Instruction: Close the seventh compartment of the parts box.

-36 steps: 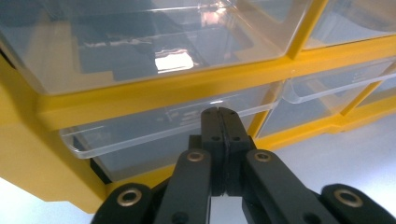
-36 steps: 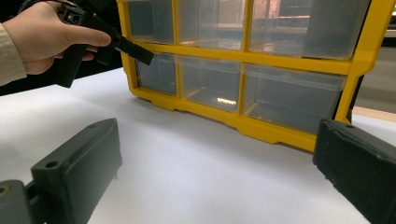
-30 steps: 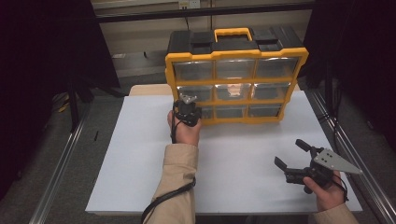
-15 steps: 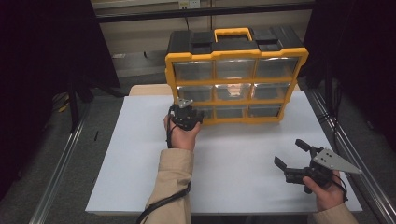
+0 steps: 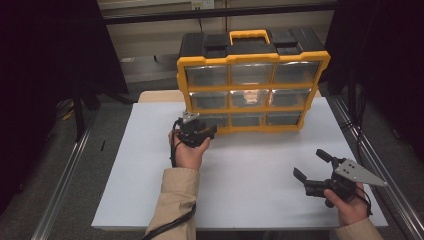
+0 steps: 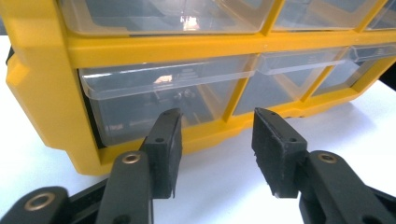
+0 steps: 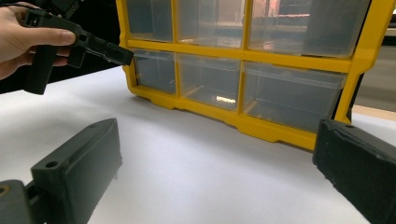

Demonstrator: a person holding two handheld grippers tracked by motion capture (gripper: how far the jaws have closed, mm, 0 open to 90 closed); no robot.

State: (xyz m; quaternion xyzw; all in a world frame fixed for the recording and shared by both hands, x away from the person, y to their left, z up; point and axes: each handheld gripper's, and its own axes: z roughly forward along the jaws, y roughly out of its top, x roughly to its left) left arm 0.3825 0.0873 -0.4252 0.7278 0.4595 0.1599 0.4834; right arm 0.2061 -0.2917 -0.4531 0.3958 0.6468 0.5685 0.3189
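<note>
The yellow drawer organizer [image 5: 252, 87] stands upright at the far middle of the white tabletop [image 5: 150, 165], its front facing the person. It carries nine clear drawers, three rows of three, with a yellow handle and black lid sections on top. The bottom-left drawer [image 6: 159, 100] lies directly ahead of the left gripper [image 6: 217, 140] and sits slightly proud of the frame on its left side.

The left gripper [image 5: 200, 131] is held just in front of the organizer's lower left corner, jaws pointing at that drawer. Its jaws have just been opening and now stand partly apart with nothing between them; the pads are close to the drawer front but not pressing on it. The left hand [image 5: 187, 152] wraps the gripper body from below, forearm in a tan sleeve reaching straight forward.

The right gripper [image 5: 312, 172] rests low, well to the right of and nearer than the organizer, jaws spread wide and empty, aimed toward the organizer's lower right. The right hand [image 5: 350, 205] holds it from behind.

Nothing lies on the tabletop between either gripper and the organizer.
</note>
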